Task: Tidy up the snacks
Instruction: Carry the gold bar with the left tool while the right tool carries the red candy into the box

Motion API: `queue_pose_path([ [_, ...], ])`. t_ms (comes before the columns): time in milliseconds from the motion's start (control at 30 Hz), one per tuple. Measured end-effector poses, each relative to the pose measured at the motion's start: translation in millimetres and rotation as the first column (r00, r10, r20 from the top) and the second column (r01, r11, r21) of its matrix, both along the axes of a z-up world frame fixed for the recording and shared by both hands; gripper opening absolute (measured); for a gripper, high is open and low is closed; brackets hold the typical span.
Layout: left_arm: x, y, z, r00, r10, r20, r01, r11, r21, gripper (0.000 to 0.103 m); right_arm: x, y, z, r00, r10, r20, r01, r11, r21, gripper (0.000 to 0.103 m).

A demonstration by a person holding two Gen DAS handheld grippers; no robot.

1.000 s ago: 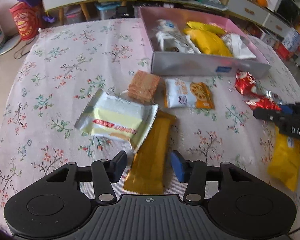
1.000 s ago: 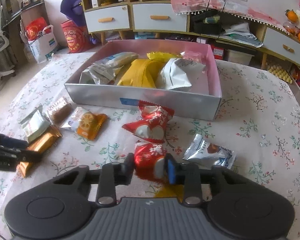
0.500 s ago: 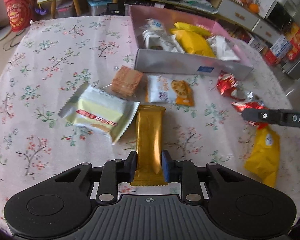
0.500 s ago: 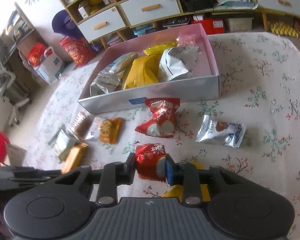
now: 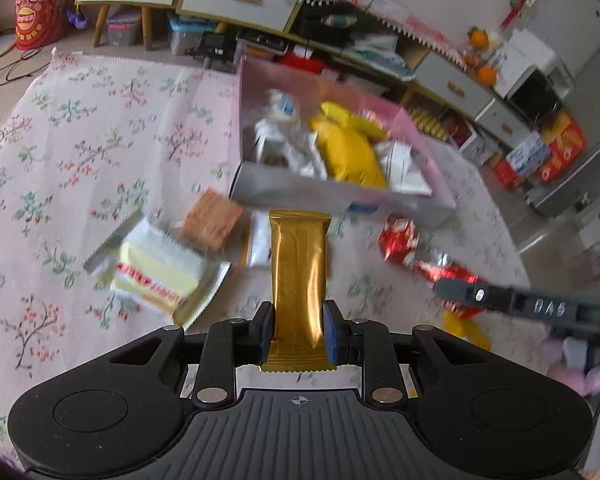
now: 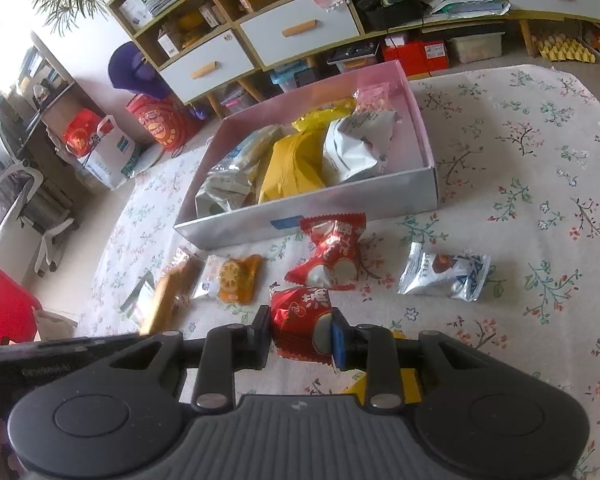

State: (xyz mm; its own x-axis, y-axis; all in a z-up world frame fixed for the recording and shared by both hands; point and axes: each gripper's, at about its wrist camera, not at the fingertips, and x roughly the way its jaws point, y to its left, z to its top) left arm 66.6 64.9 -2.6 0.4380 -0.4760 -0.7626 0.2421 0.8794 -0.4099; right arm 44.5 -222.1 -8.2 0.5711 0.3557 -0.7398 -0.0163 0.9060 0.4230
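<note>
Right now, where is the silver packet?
Right wrist view: silver packet lies on the tablecloth, right of the loose red packet, in front of the box.

A table under a floral cloth (image 6: 540,184) carries a pink-lined box (image 6: 426,148) at the far middle. Nearer lie a red packet (image 6: 332,254), a silver packet (image 6: 444,276) to its right, and an orange-printed packet (image 6: 232,280) to its left

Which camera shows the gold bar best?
The left wrist view: the gold bar fills the centre, clamped between the jaws. The right wrist view shows only a blurred edge of it at the left.
</note>
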Motion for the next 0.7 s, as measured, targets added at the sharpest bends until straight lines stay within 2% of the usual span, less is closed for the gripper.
queue_pose_path([
  [300, 25, -18, 14, 0.998, 0.034, 0.052, -0.033, 0.999, -0.014, 0.023, 13, -19, 17, 0.993, -0.102, 0.052, 0.102, 0.995, 0.000, 0.013],
  [500, 63, -42, 29, 0.994, 0.024, 0.103, -0.022, 1.000, -0.016, 0.023, 41, -21, 37, 0.982, -0.149, 0.114, 0.152, 0.988, -0.017, 0.013],
  [600, 81, -50, 26, 0.993, 0.042, 0.114, -0.037, 0.999, -0.039, 0.023, 57, -20, 38, 0.976, -0.162, 0.147, 0.168, 0.985, -0.028, 0.013],
  [700, 94, -50, 11, 0.992, 0.060, 0.111, -0.050, 0.995, -0.087, 0.023, 63, -25, 31, 0.967, -0.184, 0.176, 0.188, 0.982, -0.007, 0.013],
])
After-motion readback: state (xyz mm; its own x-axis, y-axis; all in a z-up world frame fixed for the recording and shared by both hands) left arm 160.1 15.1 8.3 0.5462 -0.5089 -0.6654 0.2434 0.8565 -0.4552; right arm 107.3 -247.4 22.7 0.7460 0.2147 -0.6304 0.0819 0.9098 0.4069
